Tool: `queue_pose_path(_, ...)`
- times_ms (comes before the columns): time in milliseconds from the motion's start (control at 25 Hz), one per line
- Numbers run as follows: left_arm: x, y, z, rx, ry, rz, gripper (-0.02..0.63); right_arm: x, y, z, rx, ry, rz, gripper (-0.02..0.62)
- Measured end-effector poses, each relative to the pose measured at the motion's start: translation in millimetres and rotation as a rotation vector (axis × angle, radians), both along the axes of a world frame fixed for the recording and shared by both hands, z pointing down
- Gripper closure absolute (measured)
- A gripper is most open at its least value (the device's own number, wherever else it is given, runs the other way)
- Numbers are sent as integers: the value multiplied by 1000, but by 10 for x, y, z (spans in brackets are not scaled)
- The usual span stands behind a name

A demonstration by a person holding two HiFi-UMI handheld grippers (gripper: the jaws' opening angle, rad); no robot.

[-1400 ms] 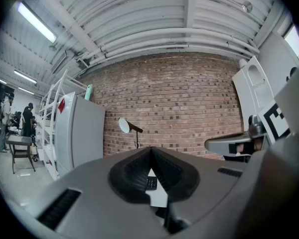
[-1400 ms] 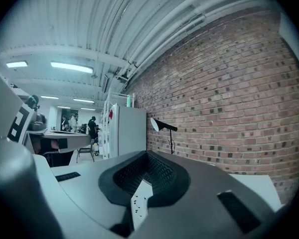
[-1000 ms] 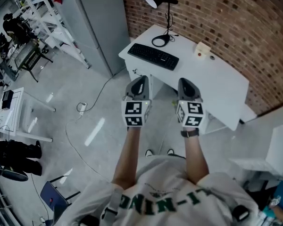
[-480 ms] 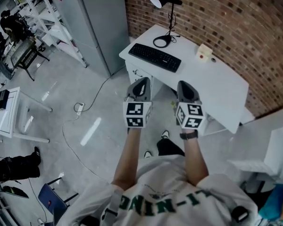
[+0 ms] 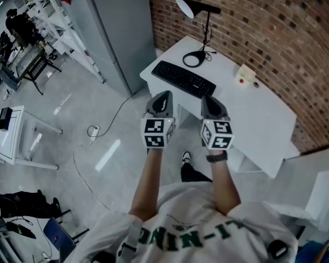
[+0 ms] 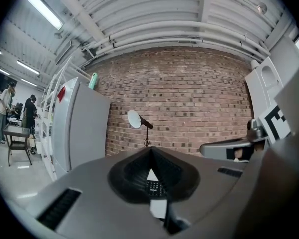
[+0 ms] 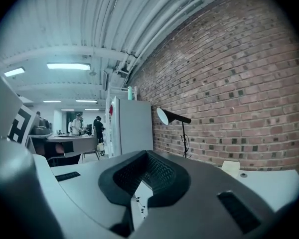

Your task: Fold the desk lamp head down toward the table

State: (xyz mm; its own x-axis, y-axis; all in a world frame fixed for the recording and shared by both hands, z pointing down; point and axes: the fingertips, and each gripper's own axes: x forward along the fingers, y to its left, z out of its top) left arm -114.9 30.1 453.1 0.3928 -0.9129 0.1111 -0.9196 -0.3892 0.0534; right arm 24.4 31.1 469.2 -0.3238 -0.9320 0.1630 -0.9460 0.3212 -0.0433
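Getting close to the desk lamp [image 5: 207, 29] is the job right now, I think. It stands at the far end of the white tabletop [image 5: 252, 114], near the brick wall [image 5: 274, 26] and just behind the black keyboard [image 5: 183, 79]. Its head [image 5: 183, 7] sits high on a thin pole and tips up.

Both grippers are out in front of the person and well apart from the lamp. The left gripper [image 5: 163, 96] has its jaws shut tight with nothing in them. The right gripper [image 5: 209, 99] looks the same, jaws together and empty.

To do this well, I would step right up to the tabletop first. Reaching from far away would make the push wobbly. Then I would open one pair of jaws wide before they get to the lamp.

A good place to take hold looks like the short black arm behind the head, not the thin shade. The other gripper could press on the round base [image 5: 195, 58] so the lamp does not slide or tip. Then bring the head down slowly.

Watch the cord by the pole. Watch the small box [image 5: 244, 74] too, so nothing gets knocked.
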Motion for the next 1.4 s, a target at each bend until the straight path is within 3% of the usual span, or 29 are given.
queue_pose_path(360,134,-1102,-256,25,25,-40,606,136,-1136,-257,39,-20,-59,595)
queue_pose_path(640,448,-1803,-262,15,18,-47,606,419,-1819,-232,33,-27,-62,594)
queue_pose_path(1040,492,-2252,-51,-43,-3,-75,606,469,-2282,-47,-26,-64,-79,594)
queue_pose_path(1400,536,-2751,-254,-15,-28,-25,606,494,-2691,-24,-26,-72,-55,594)
